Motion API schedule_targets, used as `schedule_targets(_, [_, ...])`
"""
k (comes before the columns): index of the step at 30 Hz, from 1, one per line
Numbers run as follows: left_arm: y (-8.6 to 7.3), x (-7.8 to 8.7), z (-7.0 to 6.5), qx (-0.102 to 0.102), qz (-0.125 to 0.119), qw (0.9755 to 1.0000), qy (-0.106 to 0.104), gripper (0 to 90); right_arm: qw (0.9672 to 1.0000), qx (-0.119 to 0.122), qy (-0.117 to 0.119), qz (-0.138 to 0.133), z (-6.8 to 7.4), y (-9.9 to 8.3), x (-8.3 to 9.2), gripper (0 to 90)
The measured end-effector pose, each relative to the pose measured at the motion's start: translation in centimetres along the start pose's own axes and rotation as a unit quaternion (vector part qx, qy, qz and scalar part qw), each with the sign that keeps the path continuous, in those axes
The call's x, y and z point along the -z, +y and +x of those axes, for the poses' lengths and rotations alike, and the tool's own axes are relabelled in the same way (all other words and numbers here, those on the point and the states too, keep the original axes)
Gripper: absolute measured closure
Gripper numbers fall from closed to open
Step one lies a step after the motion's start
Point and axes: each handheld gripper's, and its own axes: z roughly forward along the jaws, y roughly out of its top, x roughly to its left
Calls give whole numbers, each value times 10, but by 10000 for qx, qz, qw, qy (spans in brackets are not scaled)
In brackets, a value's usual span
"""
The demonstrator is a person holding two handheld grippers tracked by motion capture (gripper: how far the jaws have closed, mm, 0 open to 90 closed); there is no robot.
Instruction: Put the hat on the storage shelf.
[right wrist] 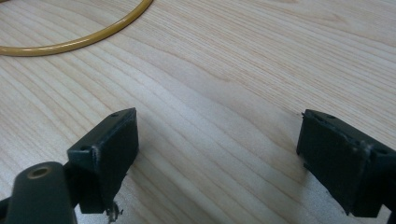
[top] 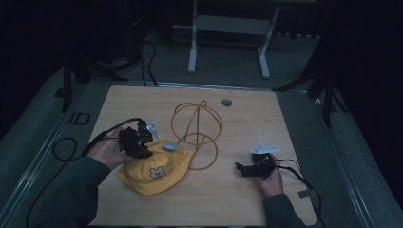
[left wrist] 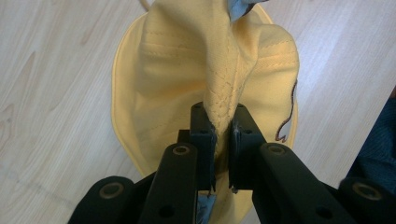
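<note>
Fingers (left wrist: 205,135) of the left gripper (left wrist: 219,140) pinch a fold of the yellow hat (left wrist: 159,84); right gripper (right wrist: 217,154) gapes wide over bare desk (right wrist: 224,74). Probably lifting next, toward the wire stand (top: 196,129).

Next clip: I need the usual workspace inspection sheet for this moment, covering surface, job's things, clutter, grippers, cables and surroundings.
Surface: light wooden table, with a round grey port near the far edge.
Job's things: yellow hat with a bear print, lying on the table; wire hat stand upright beside it.
Clutter: nothing seen.
Grippers: left gripper shut on a fold of the hat; right gripper open, low over bare wood.
Cables: a black cable trails off the table's left side; another runs to the right.
Surroundings: dark room, white desk frame behind.
</note>
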Motion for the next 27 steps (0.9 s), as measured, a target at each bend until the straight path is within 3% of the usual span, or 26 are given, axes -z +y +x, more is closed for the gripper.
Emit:
schedule_targets(5, [-9,5,11,240,-84,9997,66,824,10000,11,-2,-9,0,0,0,126])
schedule_targets(19, [-25,19,28,604,-272,9977,169,825,10000,1,-1,-6,0,0,0,126])
schedule_targets(27, [-28,31,33,649,-317,9972,213,824,10000,-9,2,2,0,0,0,126])
